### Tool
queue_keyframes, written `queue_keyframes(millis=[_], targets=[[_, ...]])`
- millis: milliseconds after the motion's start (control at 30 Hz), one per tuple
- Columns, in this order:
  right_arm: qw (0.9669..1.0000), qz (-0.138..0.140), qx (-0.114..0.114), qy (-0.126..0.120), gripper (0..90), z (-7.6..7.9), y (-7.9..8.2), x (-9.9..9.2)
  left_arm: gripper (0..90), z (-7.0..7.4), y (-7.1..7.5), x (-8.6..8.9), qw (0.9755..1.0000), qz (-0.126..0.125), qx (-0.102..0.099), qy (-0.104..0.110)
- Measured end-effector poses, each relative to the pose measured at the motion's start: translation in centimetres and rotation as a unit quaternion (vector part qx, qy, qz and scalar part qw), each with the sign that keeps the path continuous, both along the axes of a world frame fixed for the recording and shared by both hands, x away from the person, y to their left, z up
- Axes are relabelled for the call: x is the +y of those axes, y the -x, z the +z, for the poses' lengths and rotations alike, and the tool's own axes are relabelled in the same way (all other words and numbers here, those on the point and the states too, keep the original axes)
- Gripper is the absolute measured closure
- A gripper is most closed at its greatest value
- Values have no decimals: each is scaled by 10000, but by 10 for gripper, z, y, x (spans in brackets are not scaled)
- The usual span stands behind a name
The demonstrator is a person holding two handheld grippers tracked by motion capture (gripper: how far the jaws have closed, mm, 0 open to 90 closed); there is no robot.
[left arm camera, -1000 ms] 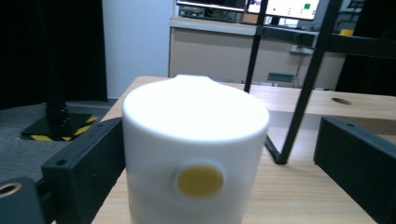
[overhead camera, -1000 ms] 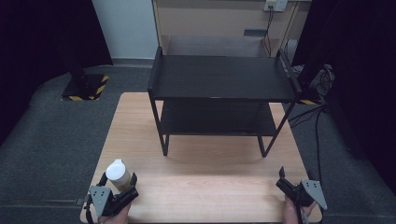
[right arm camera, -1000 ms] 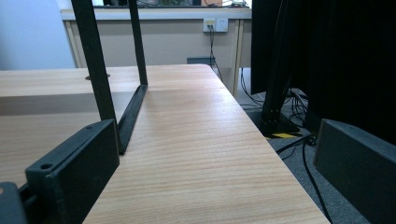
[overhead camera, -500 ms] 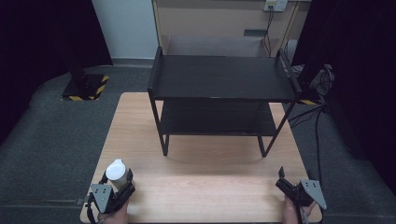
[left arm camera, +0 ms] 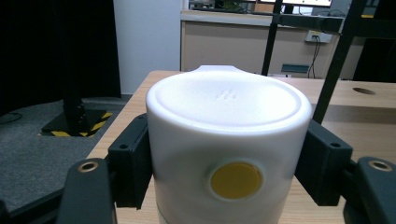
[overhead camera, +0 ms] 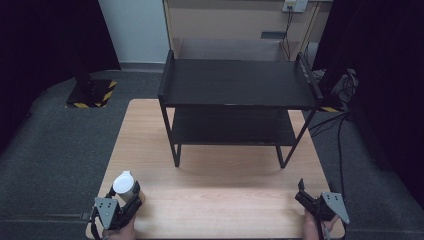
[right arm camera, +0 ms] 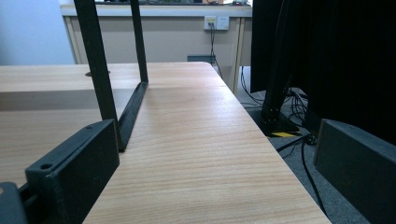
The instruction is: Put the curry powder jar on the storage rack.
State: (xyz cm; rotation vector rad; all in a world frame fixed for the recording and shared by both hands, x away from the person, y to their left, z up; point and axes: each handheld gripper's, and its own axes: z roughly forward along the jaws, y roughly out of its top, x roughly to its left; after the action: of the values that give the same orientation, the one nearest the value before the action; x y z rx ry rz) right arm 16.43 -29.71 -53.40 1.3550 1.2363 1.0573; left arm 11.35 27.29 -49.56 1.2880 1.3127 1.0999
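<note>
Shelf [overhead camera: 235,82] stands on wooden table [overhead camera: 225,200], apparently bare.

White cup's [left arm camera: 229,154] base below frame edge

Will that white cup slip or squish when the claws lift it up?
Probably no squishing: the white cup keeps its round shape with the left gripper pressing a jaw against each side, so it looks stiff. It might slip a bit, since its wall looks smooth and glossy. It seems light plastic, though I can't see whether anything is inside.
</note>
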Motion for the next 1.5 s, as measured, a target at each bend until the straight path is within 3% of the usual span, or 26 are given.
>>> queue_keyframes(millis=[133,467,767,1000,1133,1167,1267,1300,1500], targets=[[10000,22,25,35,5,1,-1,0,301,6,3,-5,9999,-73,-77,-39],[10000,41,0,0,5,0,0,-1,301,44,6,-39,9985,-473,-275,-3],[9999,87,-71,-15,5,-2,2,-3,301,80,-10,-84,9963,-806,-308,-14],[9998,111,-127,-52,5,-3,3,-5,301,99,-24,-108,9948,-952,-368,-28],[9998,127,-142,-47,5,-4,4,-5,301,112,-35,-124,9951,-922,-367,-18],[9998,131,-153,-54,5,-4,4,-5,301,121,-42,-133,9957,-869,-330,-63],[9998,159,-132,-37,5,-4,3,-6,301,129,-49,-139,9958,-857,-329,-35],[9997,212,-103,23,5,-3,3,-6,301,137,-57,-147,9962,-807,-319,-61],[9997,177,-180,-51,5,-5,4,-6,301,150,-74,-167,9978,-552,-320,-182]])
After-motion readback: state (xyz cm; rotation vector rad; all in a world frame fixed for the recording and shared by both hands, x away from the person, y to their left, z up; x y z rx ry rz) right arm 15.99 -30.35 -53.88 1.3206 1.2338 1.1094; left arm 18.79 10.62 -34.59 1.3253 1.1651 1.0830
